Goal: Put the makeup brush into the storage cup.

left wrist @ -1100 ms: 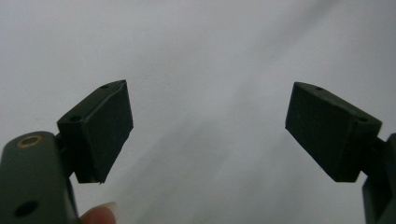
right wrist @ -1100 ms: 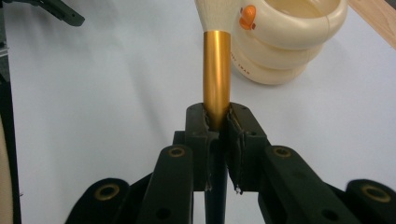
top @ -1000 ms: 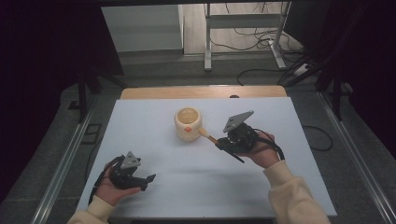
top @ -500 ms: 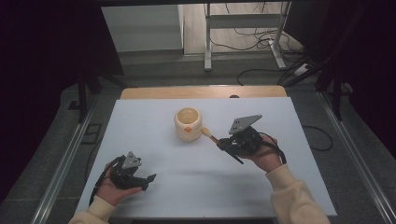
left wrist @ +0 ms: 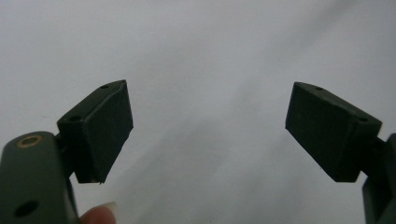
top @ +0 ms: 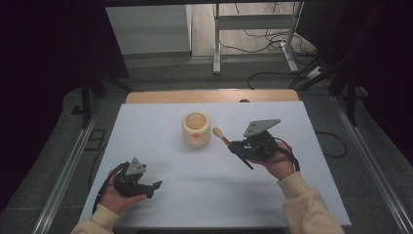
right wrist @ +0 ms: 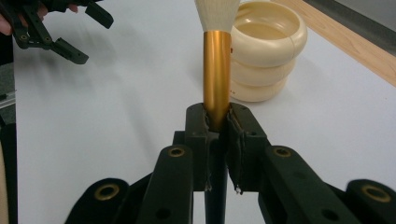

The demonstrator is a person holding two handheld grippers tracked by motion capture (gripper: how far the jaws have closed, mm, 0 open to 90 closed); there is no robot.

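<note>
A cream ribbed pot (top: 196,129) (right wrist: 266,51) stands open-topped in the middle of the white table (top: 204,195). My right gripper (top: 234,145) (right wrist: 217,116) is just right of the pot, shut on a brush (top: 220,134) (right wrist: 216,70). The brush has a gold ferrule, pale bristles and a black handle, and its head points toward the pot and stays outside it. My left gripper (top: 154,188) (left wrist: 208,130) rests at the front left, open, with nothing between its pads. It also shows far off in the right gripper view (right wrist: 88,35).
A strip of bare wood (top: 209,96) runs along the table's far edge. Beyond it are a metal stand (top: 253,34) and cables on the floor. Rails run down both sides of the table.
The right hand has shifted slightly to the right with the brush still held. The left hand has stayed put.
</note>
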